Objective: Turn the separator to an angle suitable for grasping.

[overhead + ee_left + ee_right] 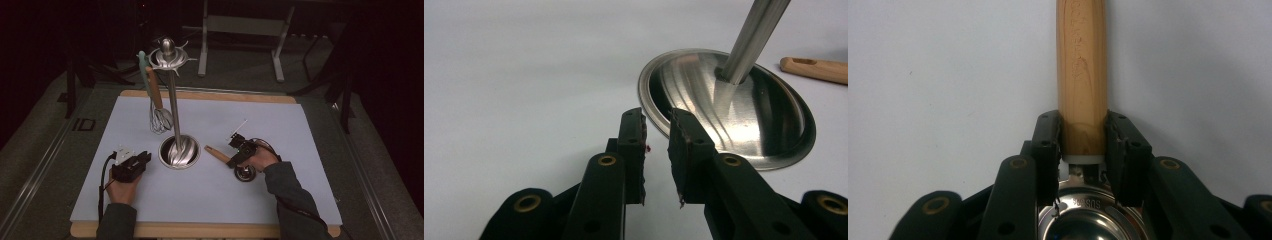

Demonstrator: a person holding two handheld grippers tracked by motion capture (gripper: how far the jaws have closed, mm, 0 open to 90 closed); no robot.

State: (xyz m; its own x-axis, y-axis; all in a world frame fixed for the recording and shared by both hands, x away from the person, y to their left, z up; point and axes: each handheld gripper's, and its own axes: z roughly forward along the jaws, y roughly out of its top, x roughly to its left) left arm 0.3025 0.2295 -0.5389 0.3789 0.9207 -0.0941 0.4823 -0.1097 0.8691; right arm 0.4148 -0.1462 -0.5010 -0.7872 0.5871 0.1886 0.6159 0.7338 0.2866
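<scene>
Wooden and round, the ladle handle (1081,75) is squeezed between the jaws of the right gripper (1082,145). The ladle (232,164) is laid flat on the mat, just right of the shiny stand base (179,151). The left gripper (656,150) is kept open and holds nothing, just left of that base.

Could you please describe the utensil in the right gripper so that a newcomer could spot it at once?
Start at the steel utensil stand on the white mat. Just right of its base lies a ladle. Unlike the whisk hanging on the stand, it lies flat, its wooden handle between the right gripper jaws.
</scene>
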